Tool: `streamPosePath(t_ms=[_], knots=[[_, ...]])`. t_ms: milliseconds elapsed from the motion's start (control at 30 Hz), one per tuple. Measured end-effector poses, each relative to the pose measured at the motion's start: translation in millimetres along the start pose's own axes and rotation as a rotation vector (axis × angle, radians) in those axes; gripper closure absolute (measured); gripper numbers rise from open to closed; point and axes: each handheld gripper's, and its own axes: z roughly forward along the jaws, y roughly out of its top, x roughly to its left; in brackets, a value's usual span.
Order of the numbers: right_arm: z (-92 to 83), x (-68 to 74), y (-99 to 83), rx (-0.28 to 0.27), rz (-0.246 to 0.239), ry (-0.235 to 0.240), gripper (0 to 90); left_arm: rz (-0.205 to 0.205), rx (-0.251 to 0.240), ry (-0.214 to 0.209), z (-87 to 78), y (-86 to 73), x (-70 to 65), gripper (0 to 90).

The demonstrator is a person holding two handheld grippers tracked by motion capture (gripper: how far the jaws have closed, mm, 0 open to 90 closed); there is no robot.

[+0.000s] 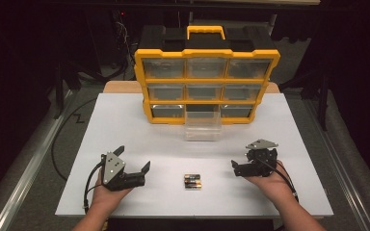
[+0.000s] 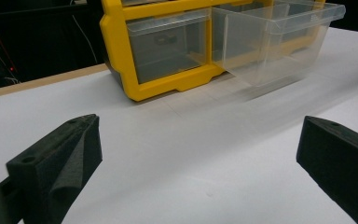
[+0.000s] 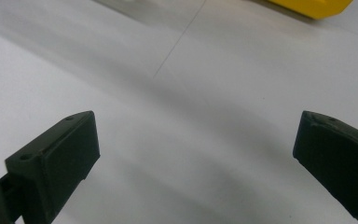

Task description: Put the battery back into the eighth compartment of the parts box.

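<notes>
Two batteries [image 1: 192, 181] lie side by side near the front middle of the white table [image 1: 125, 125]. A yellow and black drawer cabinet [image 1: 206, 77] stands at the back; its clear bottom-middle drawer [image 1: 202, 126] is pulled out and looks empty. That drawer [image 2: 279, 37] and the cabinet's yellow frame [image 2: 121, 56] also appear in the left gripper view. My left gripper [image 1: 134, 159] rests left of the batteries, open and holding nothing. My right gripper [image 1: 241, 155] sits to their right, open as well, with bare table between its jaws.
A wooden board [image 1: 123, 86] pokes out behind the white table top. Cables [image 1: 72, 125] run along the floor at the left. A yellow cabinet corner [image 3: 312, 7] edges the top of the right gripper view.
</notes>
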Motion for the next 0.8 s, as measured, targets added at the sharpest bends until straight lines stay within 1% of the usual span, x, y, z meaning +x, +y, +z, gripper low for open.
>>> streamPosePath(t_ms=[67, 233, 267, 300, 333, 367, 467, 600, 633, 700, 767, 800], knots=[[0.4, -0.4, 1.4, 0.032, -0.018, 0.007, 1.1, -0.001, -0.002, -0.001, -0.1, -0.1, 0.0, 0.9], [-0.3, 0.2, 6.5, 0.073, -0.037, 0.02, 1.1, -0.002, 0.002, 0.002, -0.5, -0.2, 0.8, 0.9], [-0.4, 0.5, 7.5, 0.082, -0.05, 0.019, 1.1, -0.004, 0.005, -0.002, -0.1, -0.2, 0.9, 0.9], [-0.2, 1.9, 8.4, 0.095, -0.065, 0.007, 1.1, -0.003, 0.005, -0.003, 0.2, -0.2, 0.8, 0.9], [0.0, 2.1, 9.1, 0.103, -0.071, 0.012, 1.0, -0.003, 0.005, -0.003, 0.6, -0.1, 0.7, 0.9], [0.4, 2.6, 9.8, 0.112, -0.063, 0.021, 1.0, -0.002, 0.006, -0.003, 1.1, -0.1, 0.6, 0.9], [1.5, 3.3, 12.9, 0.15, -0.065, 0.021, 1.0, -0.001, 0.005, -0.004, 1.2, -0.1, 0.4, 0.9], [2.1, 2.8, 16.9, 0.185, -0.074, 0.04, 1.0, 0.0, 0.004, -0.007, 0.9, 0.2, 0.1, 0.9], [2.0, 4.0, 18.1, 0.208, -0.076, 0.043, 1.0, 0.001, 0.005, -0.008, 1.0, 0.1, 0.0, 0.9], [2.7, 4.9, 19.2, 0.227, -0.092, 0.045, 1.0, 0.0, 0.004, -0.009, 1.2, 0.1, -0.2, 0.9], [4.0, 5.3, 20.1, 0.258, -0.098, 0.055, 1.0, 0.0, 0.003, -0.009, 1.2, 0.1, -0.1, 0.9], [4.6, 5.5, 20.2, 0.265, -0.096, 0.058, 1.0, 0.0, 0.003, -0.008, 1.3, 0.0, 0.0, 0.9]])
